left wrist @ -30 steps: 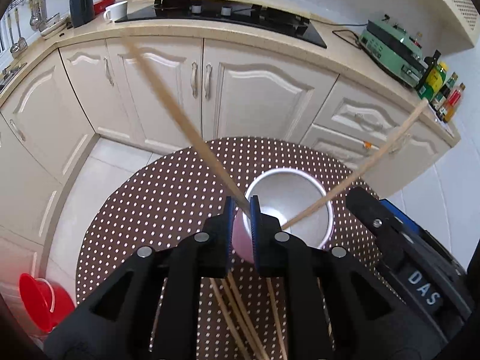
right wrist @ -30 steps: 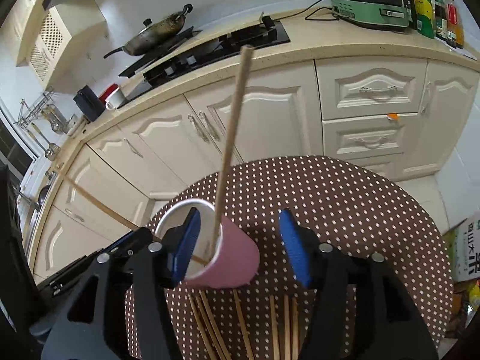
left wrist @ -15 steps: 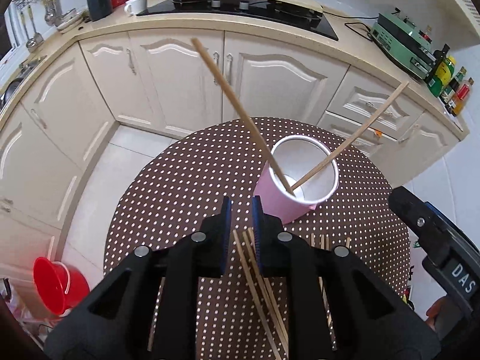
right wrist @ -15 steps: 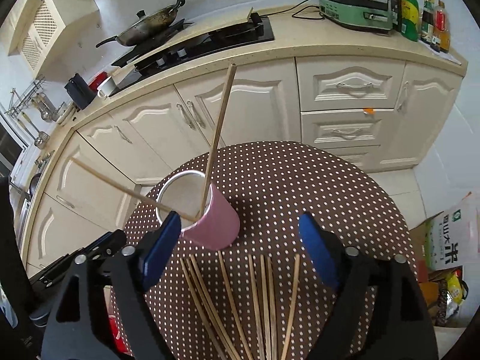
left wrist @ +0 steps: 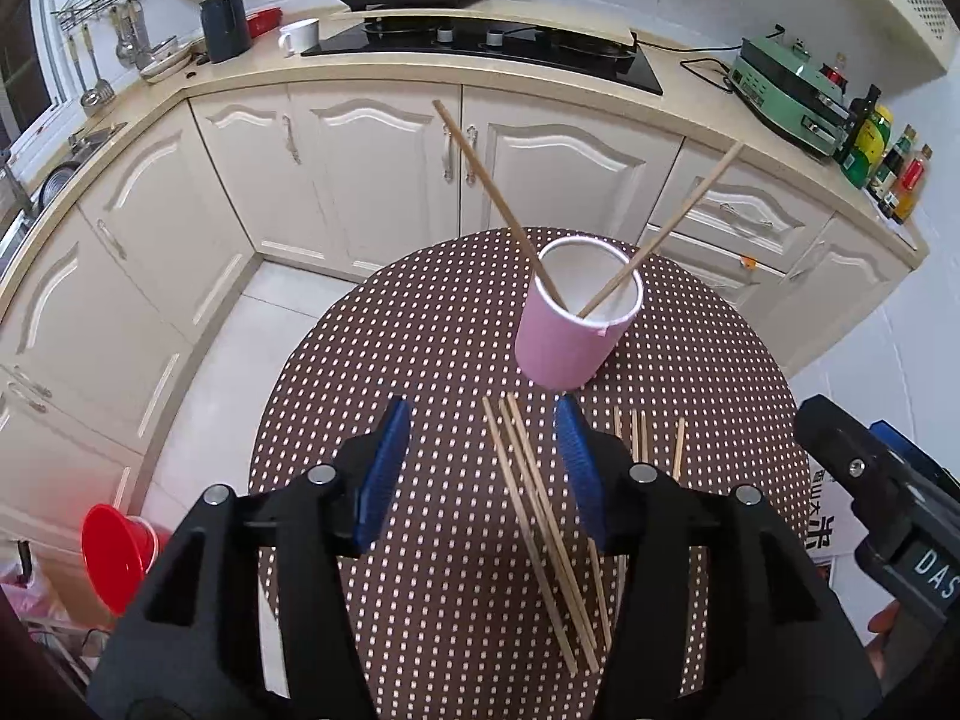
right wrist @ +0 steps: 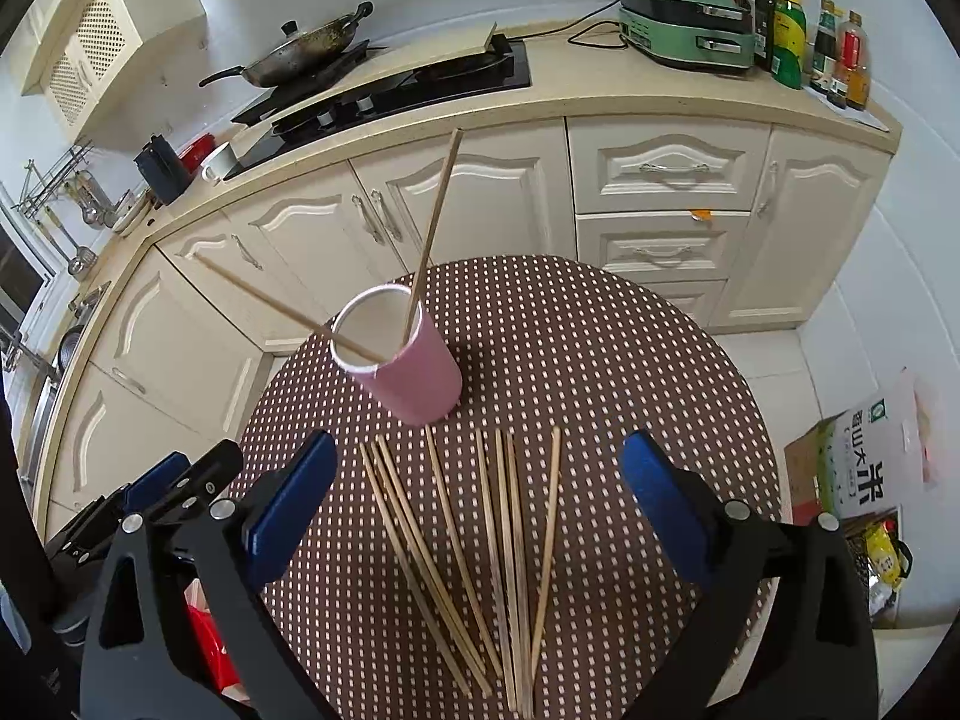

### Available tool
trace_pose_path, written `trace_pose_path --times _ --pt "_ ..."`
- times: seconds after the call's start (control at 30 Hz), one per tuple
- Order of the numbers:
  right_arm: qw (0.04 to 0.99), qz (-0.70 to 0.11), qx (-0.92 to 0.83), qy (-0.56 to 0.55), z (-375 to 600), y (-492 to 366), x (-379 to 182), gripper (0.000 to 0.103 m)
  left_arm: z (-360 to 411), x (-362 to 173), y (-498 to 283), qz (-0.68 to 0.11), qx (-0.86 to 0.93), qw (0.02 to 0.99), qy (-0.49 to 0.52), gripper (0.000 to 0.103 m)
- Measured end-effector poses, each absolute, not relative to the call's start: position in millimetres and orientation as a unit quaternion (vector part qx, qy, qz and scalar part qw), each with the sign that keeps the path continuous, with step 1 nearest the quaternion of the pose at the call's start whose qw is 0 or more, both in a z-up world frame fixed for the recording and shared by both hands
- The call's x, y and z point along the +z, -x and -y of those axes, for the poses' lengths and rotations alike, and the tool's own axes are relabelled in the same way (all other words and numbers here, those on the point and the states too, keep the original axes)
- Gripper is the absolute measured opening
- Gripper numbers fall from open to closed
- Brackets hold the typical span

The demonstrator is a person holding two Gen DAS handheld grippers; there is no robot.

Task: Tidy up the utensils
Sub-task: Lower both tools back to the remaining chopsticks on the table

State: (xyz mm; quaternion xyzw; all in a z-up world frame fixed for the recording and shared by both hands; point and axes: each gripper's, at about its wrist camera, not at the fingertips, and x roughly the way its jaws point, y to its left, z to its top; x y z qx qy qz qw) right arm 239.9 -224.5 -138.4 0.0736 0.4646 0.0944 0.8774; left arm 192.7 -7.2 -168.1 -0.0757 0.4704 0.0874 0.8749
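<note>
A pink cup (left wrist: 564, 342) (right wrist: 414, 384) stands on the round brown dotted table (left wrist: 420, 360) (right wrist: 600, 348). Two wooden chopsticks lean out of it, one to the left (left wrist: 492, 192) (right wrist: 270, 300) and one to the right (left wrist: 678, 222) (right wrist: 435, 222). Several loose chopsticks (left wrist: 540, 510) (right wrist: 480, 540) lie flat on the table in front of the cup. My left gripper (left wrist: 483, 468) hovers above them, its jaws opening, with nothing held. My right gripper (right wrist: 474, 504) also hangs over the loose sticks, its jaws opening wide and empty.
Cream kitchen cabinets (left wrist: 384, 168) and a countertop with a hob (left wrist: 492, 42), a pan (right wrist: 300, 54) and a green appliance (right wrist: 684, 18) run behind the table. A red bucket (left wrist: 114, 552) sits on the floor at left; boxes (right wrist: 864, 468) stand at right.
Both grippers have pulled back and up from the cup. The left one let go of its chopstick, which now leans in the cup, and its jaws have parted. The right jaws have widened.
</note>
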Motion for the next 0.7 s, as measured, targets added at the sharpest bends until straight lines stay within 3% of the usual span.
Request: trace_pose_path --times 0.23,0.7 --pt "0.87 -0.477 0.095 -0.084 240 -205 -140 0.094 15 -166 -151 -0.467 0.094 0.877 0.06 0.066" --pt "0.848 -0.517 0.083 -0.084 255 -166 -179 0.094 26 -205 -105 -0.513 0.061 0.854 0.064 0.069"
